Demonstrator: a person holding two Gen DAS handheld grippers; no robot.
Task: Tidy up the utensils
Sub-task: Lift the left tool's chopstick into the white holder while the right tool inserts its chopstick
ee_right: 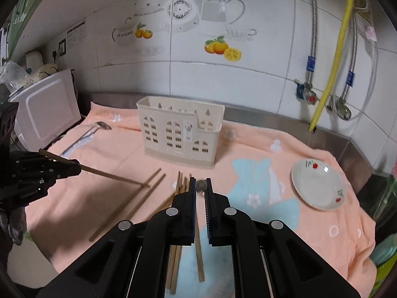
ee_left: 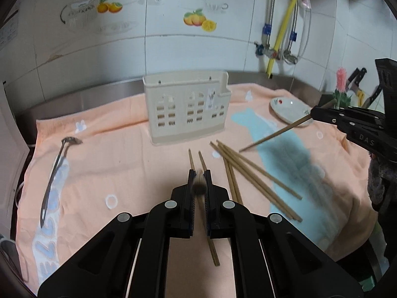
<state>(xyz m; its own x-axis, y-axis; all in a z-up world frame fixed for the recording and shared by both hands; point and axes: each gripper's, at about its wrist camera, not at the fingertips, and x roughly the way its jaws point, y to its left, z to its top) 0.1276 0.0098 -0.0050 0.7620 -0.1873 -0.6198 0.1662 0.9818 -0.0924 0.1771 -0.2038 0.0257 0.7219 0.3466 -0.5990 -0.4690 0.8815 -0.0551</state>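
Right wrist view: cream utensil holder (ee_right: 178, 134) upright, contents hidden

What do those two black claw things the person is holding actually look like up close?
Both are matte black plastic. The left gripper and right gripper each have two flat, narrow fingers on angular linkage arms joined by round silver pivot pins. The right one's inner pads show blue ribbed edges. White lettering marks the right gripper's side. No cables or sleeves are visible.
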